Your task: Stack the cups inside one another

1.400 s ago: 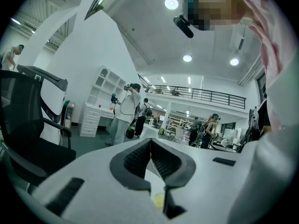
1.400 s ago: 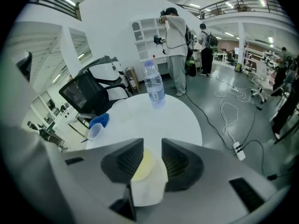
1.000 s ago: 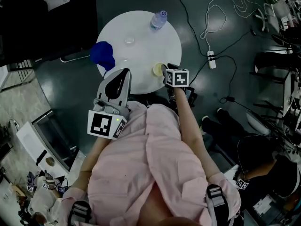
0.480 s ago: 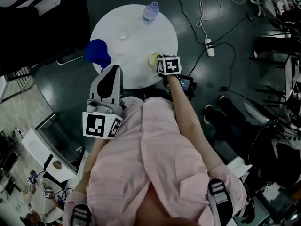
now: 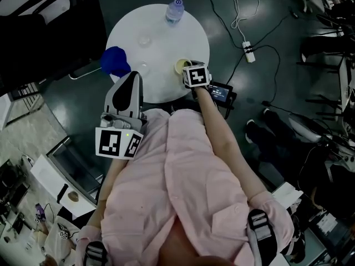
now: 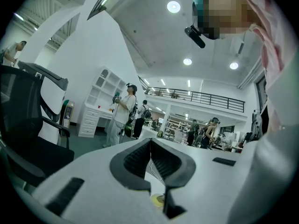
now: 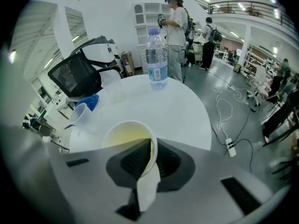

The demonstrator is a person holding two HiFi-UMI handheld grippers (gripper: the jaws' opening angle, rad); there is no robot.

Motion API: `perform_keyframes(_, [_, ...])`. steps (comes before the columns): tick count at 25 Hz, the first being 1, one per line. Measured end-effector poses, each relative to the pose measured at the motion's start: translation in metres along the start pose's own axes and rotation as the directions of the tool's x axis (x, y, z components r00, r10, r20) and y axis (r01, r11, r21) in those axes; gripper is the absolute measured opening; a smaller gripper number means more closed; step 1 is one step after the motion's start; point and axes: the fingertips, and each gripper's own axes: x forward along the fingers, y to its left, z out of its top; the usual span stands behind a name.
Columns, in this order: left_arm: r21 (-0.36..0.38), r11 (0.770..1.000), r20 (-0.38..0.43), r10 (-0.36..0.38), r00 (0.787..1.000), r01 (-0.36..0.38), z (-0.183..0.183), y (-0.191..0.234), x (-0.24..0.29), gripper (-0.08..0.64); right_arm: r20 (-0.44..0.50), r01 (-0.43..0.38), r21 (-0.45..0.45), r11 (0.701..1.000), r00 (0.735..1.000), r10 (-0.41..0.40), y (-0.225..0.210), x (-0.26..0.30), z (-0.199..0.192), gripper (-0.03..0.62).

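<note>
A paper cup (image 5: 181,66) with a pale yellow inside (image 7: 122,136) stands near the right front edge of the round white table (image 5: 166,37). My right gripper (image 5: 187,70) is shut on the cup's near rim, one jaw inside and one outside (image 7: 150,158). A clear plastic cup (image 7: 80,115) stands to the left on the table, beside a blue cloth (image 5: 115,61). Two faint clear cups (image 5: 145,39) (image 5: 144,66) show in the head view. My left gripper (image 5: 132,81) hangs over the table's front edge, shut and empty (image 6: 150,146).
A water bottle (image 7: 157,59) stands at the table's far edge (image 5: 173,11). A black office chair (image 7: 79,73) is to the left of the table. Cables and a power strip (image 5: 249,51) lie on the floor to the right. People stand in the background.
The head view has shifted a little. My right gripper stays shut on the paper cup at the same spot of the table. The left gripper has hardly moved.
</note>
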Motion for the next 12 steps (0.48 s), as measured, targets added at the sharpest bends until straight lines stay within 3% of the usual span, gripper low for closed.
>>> perform_keyframes(12, [0.029, 0.999, 0.006, 0.018, 1.0, -0.018, 0.003, -0.012, 0.001, 0.018, 0.047, -0.004, 0.008, 1.0, 0.999, 0.004, 0.003, -0.003, -0.004, 0.041])
